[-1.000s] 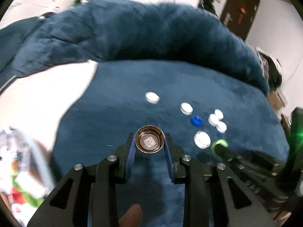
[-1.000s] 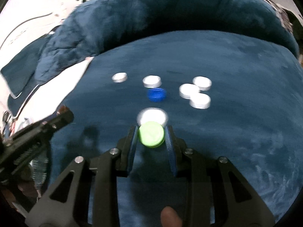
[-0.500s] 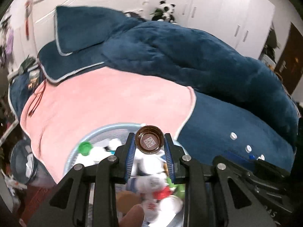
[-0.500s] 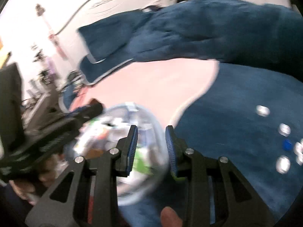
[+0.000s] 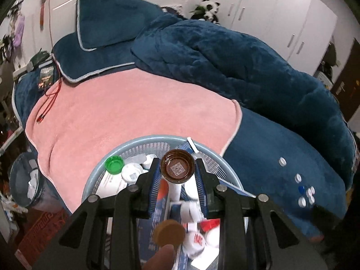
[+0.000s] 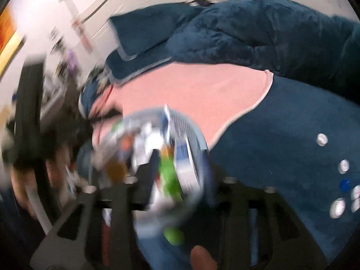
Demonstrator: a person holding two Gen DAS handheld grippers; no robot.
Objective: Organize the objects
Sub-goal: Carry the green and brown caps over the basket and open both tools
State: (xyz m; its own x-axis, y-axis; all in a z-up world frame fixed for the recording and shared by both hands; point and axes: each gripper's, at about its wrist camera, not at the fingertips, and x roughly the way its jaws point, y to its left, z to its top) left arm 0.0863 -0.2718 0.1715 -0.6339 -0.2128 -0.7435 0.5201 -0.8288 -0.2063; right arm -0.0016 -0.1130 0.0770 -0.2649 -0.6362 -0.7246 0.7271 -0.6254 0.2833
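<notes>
My left gripper point(image 5: 177, 171) is shut on a brown cap point(image 5: 177, 168), hollow side up with a QR code inside, held above a light-blue mesh basket point(image 5: 139, 146) of caps and packets. Several white caps and one blue cap point(image 5: 301, 189) lie on the dark blue blanket at right. The right wrist view is badly blurred: my right gripper point(image 6: 177, 168) is over the same basket point(image 6: 193, 135), and a green smear point(image 6: 168, 175) shows between its fingers. I cannot tell whether it grips the green cap. The loose caps point(image 6: 337, 207) lie at its right.
A pink towel point(image 5: 135, 112) covers the bed behind the basket. A heaped blue duvet point(image 5: 225, 56) and a pillow point(image 5: 108, 22) lie further back. A bin point(image 5: 22, 180) stands on the floor at left. Red cables point(image 5: 49, 99) lie on the towel's left edge.
Both grippers swung left from the loose caps on the blanket to above the basket. The left keeps the brown cap. The right view has become smeared by motion.
</notes>
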